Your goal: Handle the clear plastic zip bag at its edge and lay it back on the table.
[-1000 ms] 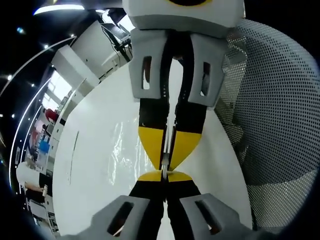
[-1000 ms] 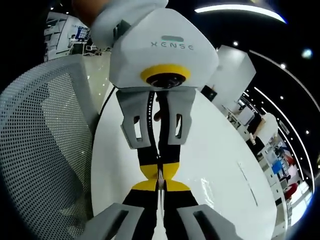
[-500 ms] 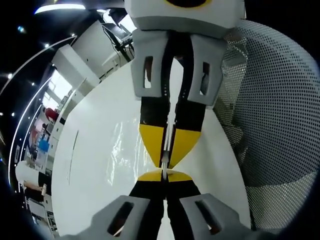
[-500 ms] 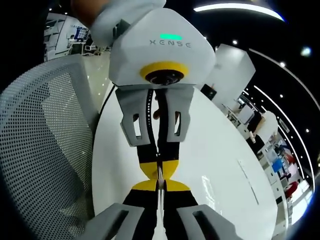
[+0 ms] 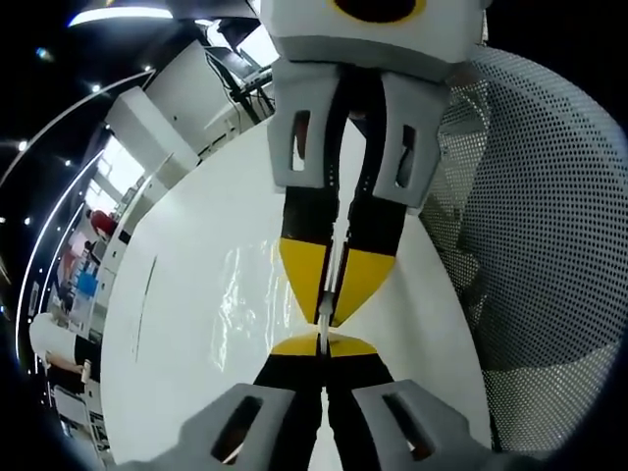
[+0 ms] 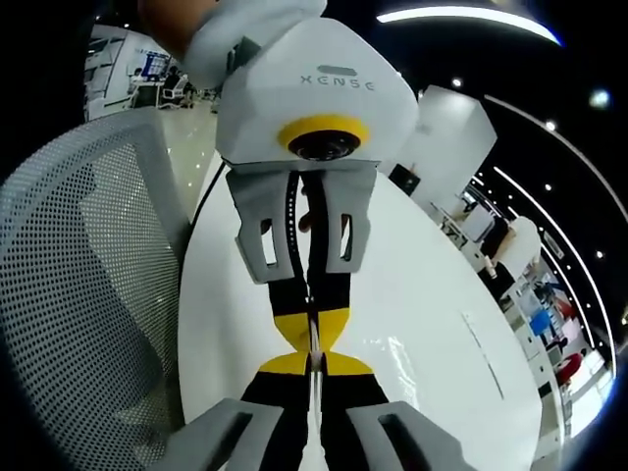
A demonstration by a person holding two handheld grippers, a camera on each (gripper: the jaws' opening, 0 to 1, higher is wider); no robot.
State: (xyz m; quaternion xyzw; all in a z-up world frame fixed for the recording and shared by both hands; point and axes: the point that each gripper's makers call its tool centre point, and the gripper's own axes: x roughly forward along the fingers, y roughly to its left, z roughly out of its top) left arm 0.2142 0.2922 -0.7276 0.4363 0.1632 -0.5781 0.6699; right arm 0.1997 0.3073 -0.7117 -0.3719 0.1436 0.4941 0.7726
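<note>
The white table (image 5: 196,294) is the biggest thing here, a smooth glossy top with a curved edge, and it reflects the ceiling lights. Beside it stands a chair (image 5: 549,226) with a grey mesh back, a regular field of small holes stretched in a pale frame.

Over the table the two grippers meet tip to tip. In the left gripper view the left gripper (image 5: 322,345) rises from the bottom with its yellow tips pressed together, and the right gripper (image 5: 330,294) faces it from above, its own yellow tips just as tightly closed. Between the two pairs runs a thin clear strip, the edge of the bag (image 5: 245,304), so each gripper appears to pinch that edge. The rest of the bag hangs or lies toward the table as a wrinkled, shiny film; whether it touches the top I cannot tell.

Compared with a second ago, the right gripper sits slightly higher and farther along in the left gripper view, while both pairs of jaws stay clamped. The glinting film has barely shifted. I judge this a small pull apart that stretches the edge taut, with the bag not yet laid down.

The right gripper view shows the same meeting, with the left gripper above.
</note>
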